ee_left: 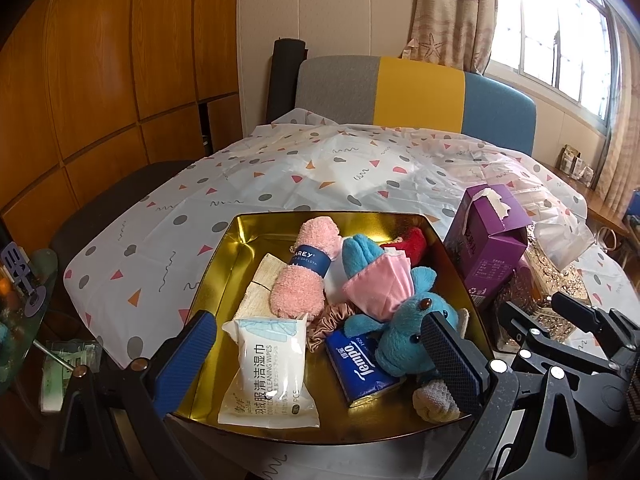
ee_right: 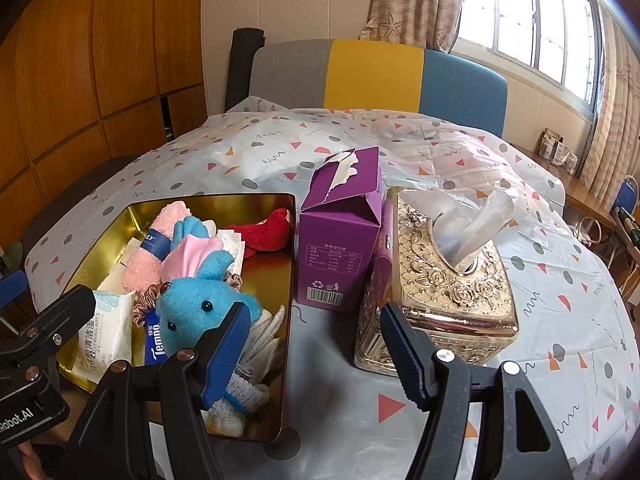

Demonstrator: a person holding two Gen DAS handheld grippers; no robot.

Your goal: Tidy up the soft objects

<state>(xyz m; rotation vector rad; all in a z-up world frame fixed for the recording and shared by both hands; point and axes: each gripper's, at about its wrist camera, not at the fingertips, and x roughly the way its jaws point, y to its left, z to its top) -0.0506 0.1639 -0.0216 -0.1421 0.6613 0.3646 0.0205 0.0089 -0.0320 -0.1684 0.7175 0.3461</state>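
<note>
A gold tin tray point(ee_left: 240, 240) point(ee_right: 276, 280) sits on the patterned tablecloth and holds the soft things. In it lie a pink rolled dishcloth point(ee_left: 300, 276), a blue plush toy point(ee_left: 404, 344) point(ee_right: 192, 308) in a pink dress, a red plush point(ee_left: 412, 244), a pack of wet wipes point(ee_left: 272, 372), a blue Tempo tissue pack point(ee_left: 360, 364), a satin scrunchie point(ee_left: 324, 324) and grey knit gloves point(ee_right: 256, 344). My left gripper point(ee_left: 320, 360) stands open over the tray's near end, holding nothing. My right gripper point(ee_right: 316, 352) is open above bare cloth, right of the tray.
A purple carton point(ee_right: 340, 240) with a torn top stands right of the tray. Beside it is an ornate gold tissue box point(ee_right: 452, 280) with a plastic bag pulled from it. A grey, yellow and blue chair point(ee_left: 416, 92) backs the table's far edge.
</note>
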